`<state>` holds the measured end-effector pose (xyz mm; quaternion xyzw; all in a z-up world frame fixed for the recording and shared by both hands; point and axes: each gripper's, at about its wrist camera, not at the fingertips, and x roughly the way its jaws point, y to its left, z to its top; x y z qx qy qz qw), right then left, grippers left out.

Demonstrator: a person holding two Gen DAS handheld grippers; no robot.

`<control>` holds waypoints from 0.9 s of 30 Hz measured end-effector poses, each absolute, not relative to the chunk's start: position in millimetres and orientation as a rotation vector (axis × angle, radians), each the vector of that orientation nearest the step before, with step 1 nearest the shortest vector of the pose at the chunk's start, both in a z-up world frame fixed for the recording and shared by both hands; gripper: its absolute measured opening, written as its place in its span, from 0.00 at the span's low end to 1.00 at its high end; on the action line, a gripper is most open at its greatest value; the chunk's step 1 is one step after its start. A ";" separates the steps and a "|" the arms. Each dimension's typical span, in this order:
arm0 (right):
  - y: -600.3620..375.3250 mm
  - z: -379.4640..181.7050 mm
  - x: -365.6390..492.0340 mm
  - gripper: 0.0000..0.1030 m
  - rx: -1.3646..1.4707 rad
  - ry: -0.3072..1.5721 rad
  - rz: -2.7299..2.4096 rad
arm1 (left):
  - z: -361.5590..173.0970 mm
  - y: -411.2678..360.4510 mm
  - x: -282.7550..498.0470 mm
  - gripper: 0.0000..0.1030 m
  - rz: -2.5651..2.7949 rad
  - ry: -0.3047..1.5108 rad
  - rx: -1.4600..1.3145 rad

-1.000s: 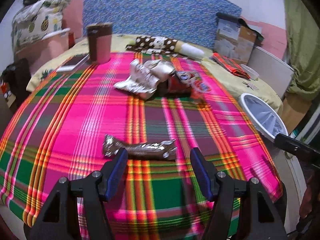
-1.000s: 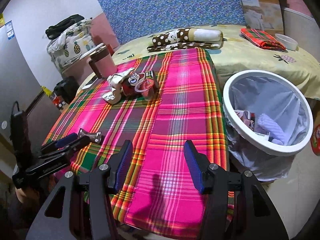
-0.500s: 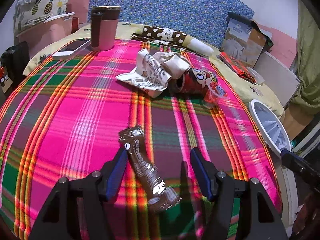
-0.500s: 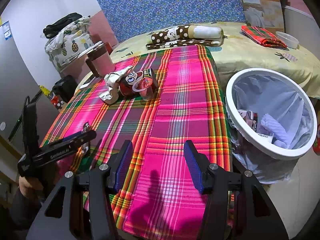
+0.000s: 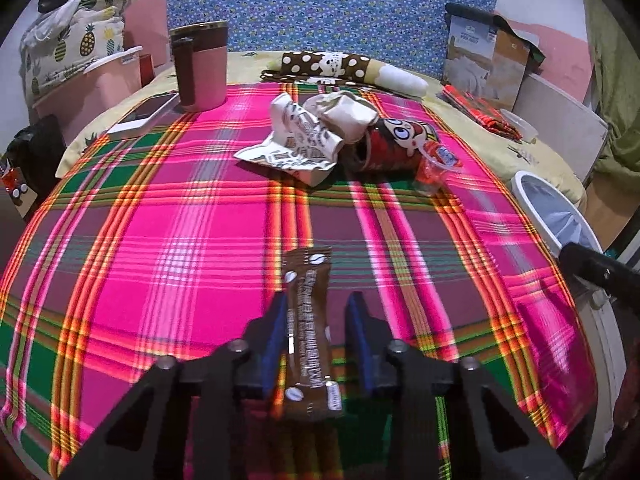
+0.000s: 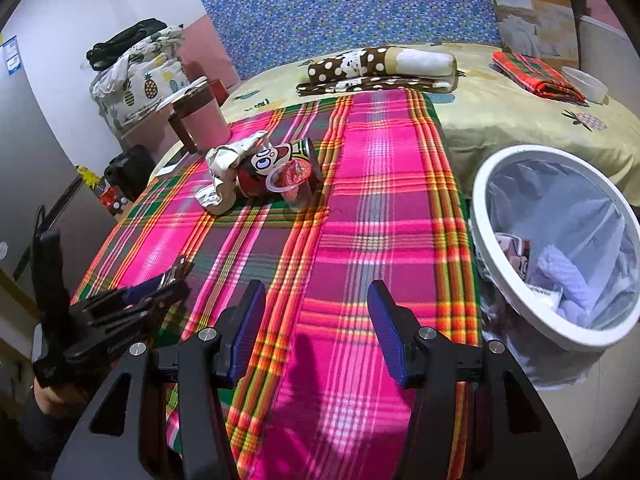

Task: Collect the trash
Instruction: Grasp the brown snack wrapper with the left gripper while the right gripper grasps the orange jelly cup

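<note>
My left gripper (image 5: 318, 312) has its jaws closed in around a brown snack wrapper (image 5: 308, 320) that lies lengthwise between them on the plaid cloth (image 5: 160, 240); a small gap shows on the right side. Further back lie a crumpled white wrapper (image 5: 304, 136), a red cartoon can (image 5: 392, 144) and a clear plastic cup (image 5: 434, 164). My right gripper (image 6: 316, 316) is open and empty over the cloth's near edge. The white-rimmed trash bin (image 6: 560, 240) stands to its right with some trash inside. The left gripper also shows in the right wrist view (image 6: 160, 288).
A pink and brown mug (image 5: 202, 68) and a phone (image 5: 146, 114) sit at the cloth's far left. A polka-dot rolled cloth (image 5: 344, 70), a folded red cloth (image 6: 536, 76) and a cardboard box (image 5: 488, 52) lie further back on the yellow sheet.
My left gripper has moved over the brown wrapper and narrowed its jaws around it; the wrapper now lies lengthwise between the fingers. My right gripper stayed open and nearly still.
</note>
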<state>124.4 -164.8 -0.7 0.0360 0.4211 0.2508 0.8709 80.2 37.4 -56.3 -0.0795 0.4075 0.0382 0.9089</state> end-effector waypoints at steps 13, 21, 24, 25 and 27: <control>-131.4 -0.5 156.0 0.53 -0.014 0.876 0.540 | -45.7 45.8 98.7 0.19 0.068 0.806 -0.158; -114.8 -3.1 175.1 0.53 -0.071 0.875 0.537 | -40.1 52.0 111.7 0.19 0.061 0.788 -0.167; -111.2 -5.8 181.2 0.53 -0.084 0.880 0.535 | -41.2 53.0 115.9 0.19 0.057 0.789 -0.169; -110.2 -6.9 183.3 0.53 -0.088 0.882 0.533 | -41.8 53.3 117.1 0.19 0.057 0.791 -0.171; -107.5 -8.2 187.4 0.53 -0.095 0.885 0.531 | -42.9 54.1 119.5 0.19 0.055 0.794 -0.175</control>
